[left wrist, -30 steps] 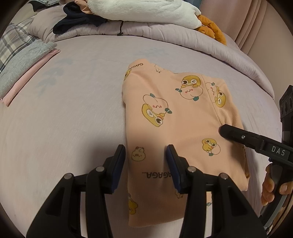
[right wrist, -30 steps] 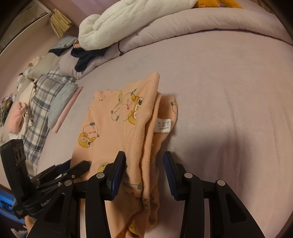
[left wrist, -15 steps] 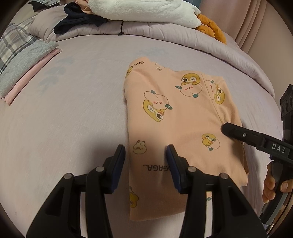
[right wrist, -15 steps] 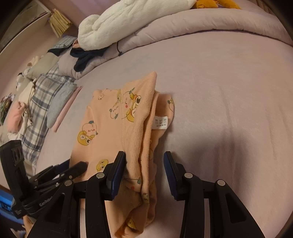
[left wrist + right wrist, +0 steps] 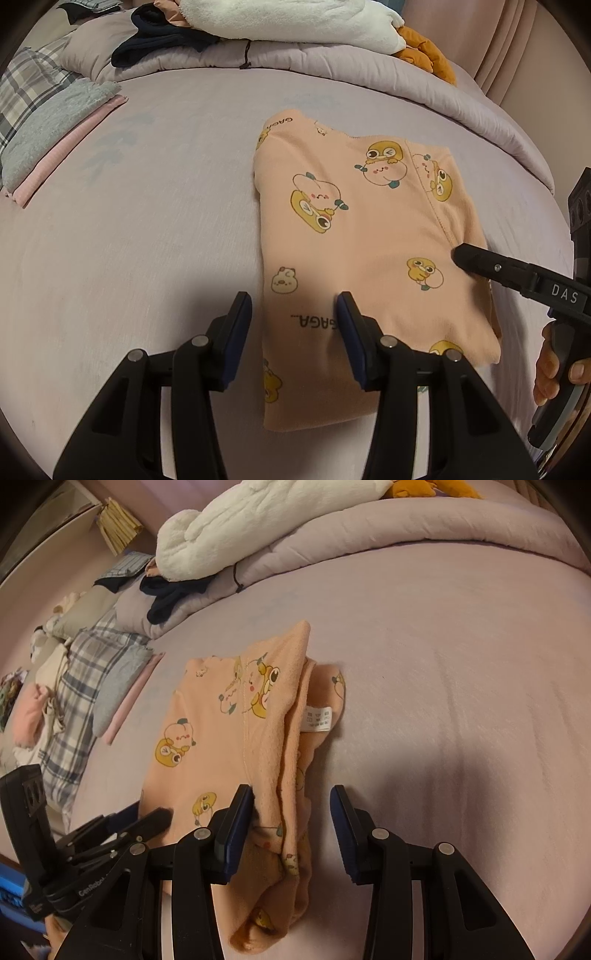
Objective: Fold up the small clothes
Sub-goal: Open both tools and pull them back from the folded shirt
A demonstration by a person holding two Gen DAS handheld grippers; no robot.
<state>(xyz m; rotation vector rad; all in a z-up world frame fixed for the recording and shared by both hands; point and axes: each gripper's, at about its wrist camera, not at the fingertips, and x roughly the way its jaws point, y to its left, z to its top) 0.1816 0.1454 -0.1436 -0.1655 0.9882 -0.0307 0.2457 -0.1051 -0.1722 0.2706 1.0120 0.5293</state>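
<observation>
A peach garment (image 5: 354, 236) printed with yellow cartoon ducks lies folded on the lilac bed sheet (image 5: 147, 240). My left gripper (image 5: 293, 325) hovers open over its near left edge, with the cloth's edge below the gap and no pad pressing. My right gripper (image 5: 291, 808) stands open over the garment's (image 5: 229, 738) right side, where loose layers and a white care label (image 5: 317, 718) show. Its left pad is next to a raised fold. Each view shows the other gripper: the right one (image 5: 469, 258) over the cloth's right edge, the left one (image 5: 147, 823) at the lower left.
A rolled lilac duvet (image 5: 332, 62) runs along the back with a white fluffy blanket (image 5: 288, 18), a dark garment (image 5: 159, 40) and an orange plush (image 5: 424, 51) on it. Folded grey, pink and plaid clothes (image 5: 55, 122) are stacked at the left. A hand (image 5: 546, 373) holds the right gripper.
My left gripper has drawn back a little toward the garment's near edge. The right gripper has stayed put, and both jaws keep the same gap.
</observation>
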